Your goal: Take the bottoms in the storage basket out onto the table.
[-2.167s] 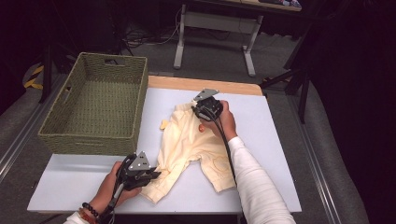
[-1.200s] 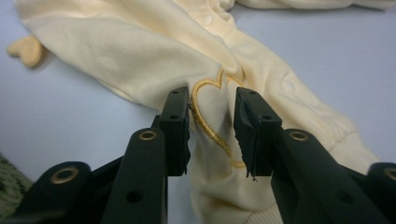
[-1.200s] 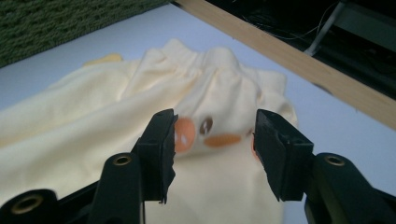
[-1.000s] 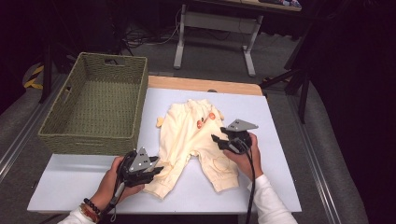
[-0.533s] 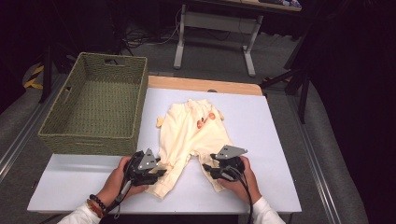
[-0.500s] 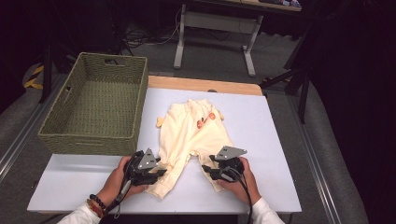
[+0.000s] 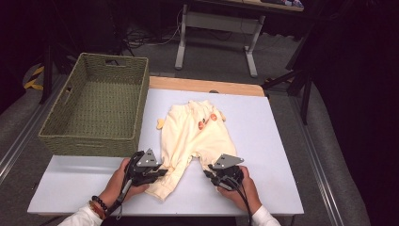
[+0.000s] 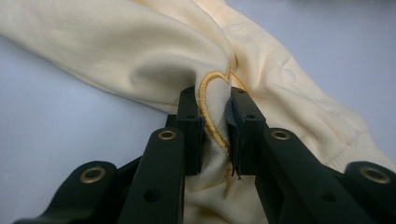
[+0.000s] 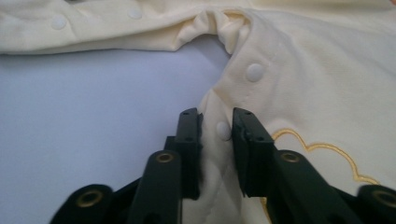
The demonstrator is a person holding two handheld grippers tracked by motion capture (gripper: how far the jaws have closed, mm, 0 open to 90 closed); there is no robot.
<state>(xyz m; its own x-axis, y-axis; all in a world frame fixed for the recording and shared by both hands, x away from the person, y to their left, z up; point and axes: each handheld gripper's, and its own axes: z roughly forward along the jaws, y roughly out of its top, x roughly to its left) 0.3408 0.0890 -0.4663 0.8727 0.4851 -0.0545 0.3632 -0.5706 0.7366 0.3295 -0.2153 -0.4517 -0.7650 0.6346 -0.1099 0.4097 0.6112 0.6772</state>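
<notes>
— Tongs check: left tongs (image 8: 215,135) and right tongs (image 9: 215,140) have just been closing, each pinching a leg of the romper (image 7: 195,136), low centre on the counter (image 7: 282,141).
— Grip made; folding or basket (image 7: 94,108) still ahead, likely.

Both grippers were black, each topped by a grey three-cornered plate, the left gripper (image 7: 157,170) and right gripper (image 7: 210,174) alike. Brass-coloured rivets sat behind the blocky black fingers (image 8: 189,126) on angled link arms. A black cable trailed from each. The person wore white sleeves (image 7: 82,217) and a dark bead bracelet (image 7: 95,207).
</notes>
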